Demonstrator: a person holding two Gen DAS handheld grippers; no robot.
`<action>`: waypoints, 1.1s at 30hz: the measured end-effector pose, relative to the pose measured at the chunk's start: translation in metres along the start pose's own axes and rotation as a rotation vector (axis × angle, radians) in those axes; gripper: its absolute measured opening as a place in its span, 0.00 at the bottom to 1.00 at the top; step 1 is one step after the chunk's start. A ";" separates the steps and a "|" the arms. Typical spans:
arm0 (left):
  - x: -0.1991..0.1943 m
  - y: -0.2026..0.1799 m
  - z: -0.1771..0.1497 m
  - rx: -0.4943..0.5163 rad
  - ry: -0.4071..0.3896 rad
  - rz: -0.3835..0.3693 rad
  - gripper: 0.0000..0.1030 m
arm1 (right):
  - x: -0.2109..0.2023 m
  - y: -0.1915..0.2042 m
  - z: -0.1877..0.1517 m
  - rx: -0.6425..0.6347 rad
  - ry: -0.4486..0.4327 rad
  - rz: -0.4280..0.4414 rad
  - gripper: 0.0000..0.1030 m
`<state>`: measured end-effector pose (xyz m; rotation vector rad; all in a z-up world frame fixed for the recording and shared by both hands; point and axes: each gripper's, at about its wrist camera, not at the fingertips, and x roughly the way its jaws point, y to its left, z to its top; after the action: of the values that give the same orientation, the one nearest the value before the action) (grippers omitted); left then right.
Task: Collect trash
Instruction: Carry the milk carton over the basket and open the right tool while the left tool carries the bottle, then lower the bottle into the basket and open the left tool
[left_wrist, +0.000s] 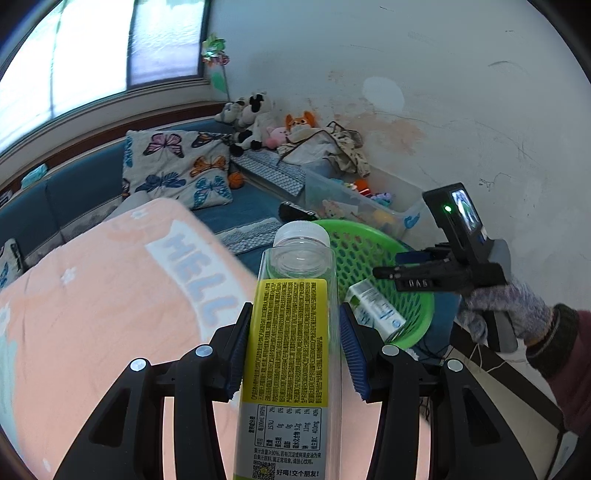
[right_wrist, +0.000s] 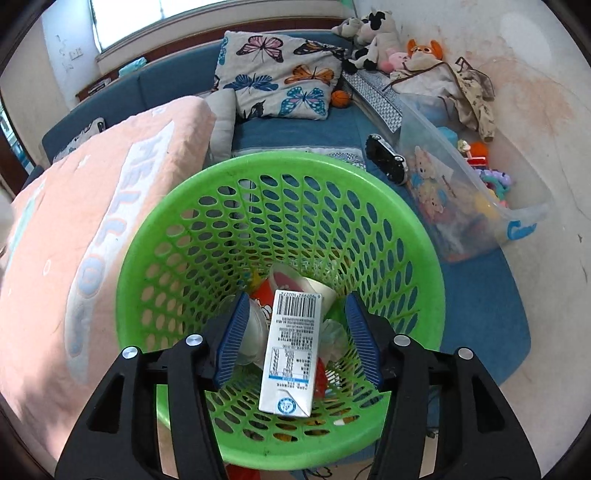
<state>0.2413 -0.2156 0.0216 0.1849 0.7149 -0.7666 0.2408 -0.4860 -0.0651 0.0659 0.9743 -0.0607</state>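
Note:
My left gripper is shut on an empty clear bottle with a yellow label and white cap, held up near the green mesh basket. My right gripper is open above the basket. A white milk carton hangs between its pads with gaps on both sides, over the basket's inside; it also shows in the left wrist view. Cups and wrappers lie at the basket's bottom. The right gripper also shows in the left wrist view.
A folded peach quilt lies left of the basket on the blue mat. A clear bin of toys stands right by the wall. A butterfly pillow, plush toys and a black toy car lie behind.

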 end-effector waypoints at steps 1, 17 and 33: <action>0.004 -0.003 0.003 0.002 0.002 -0.006 0.43 | -0.003 -0.001 0.000 0.003 -0.006 0.000 0.59; 0.100 -0.049 0.034 -0.021 0.107 -0.060 0.43 | -0.052 -0.032 -0.037 0.058 -0.074 -0.001 0.64; 0.165 -0.059 0.046 -0.038 0.221 0.012 0.44 | -0.049 -0.044 -0.064 0.102 -0.059 0.031 0.65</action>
<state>0.3072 -0.3706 -0.0450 0.2417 0.9359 -0.7271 0.1572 -0.5234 -0.0618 0.1725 0.9106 -0.0832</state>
